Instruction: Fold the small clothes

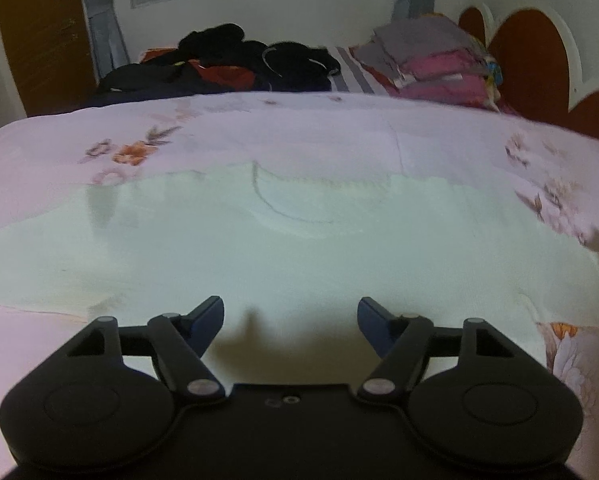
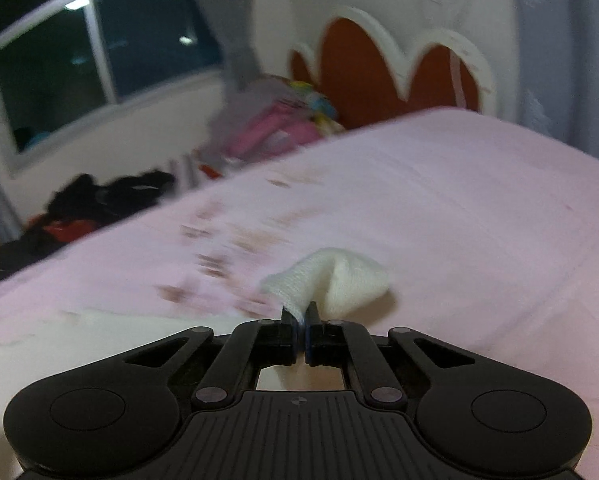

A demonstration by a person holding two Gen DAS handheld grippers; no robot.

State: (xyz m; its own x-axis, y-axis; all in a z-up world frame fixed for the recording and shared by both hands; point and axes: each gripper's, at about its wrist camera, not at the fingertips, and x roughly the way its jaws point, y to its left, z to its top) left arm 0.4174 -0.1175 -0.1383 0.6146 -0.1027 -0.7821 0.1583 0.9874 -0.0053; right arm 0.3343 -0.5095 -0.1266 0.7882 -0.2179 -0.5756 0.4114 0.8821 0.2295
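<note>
A small pale cream knit garment [image 1: 283, 248] lies spread flat on the pink floral bedsheet [image 1: 339, 136], its neckline curve showing near the middle. My left gripper [image 1: 291, 320] is open and empty, low over the garment's near edge. In the right wrist view my right gripper [image 2: 301, 316] is shut on a corner of the cream garment [image 2: 339, 280], which bunches up just beyond the fingertips above the pink sheet [image 2: 459, 220].
A heap of dark clothes [image 1: 227, 64] lies at the back of the bed. A stack of folded pink and grey clothes [image 1: 435, 60] sits at the back right by the red and white headboard [image 1: 531, 60]. A window [image 2: 91, 40] is behind.
</note>
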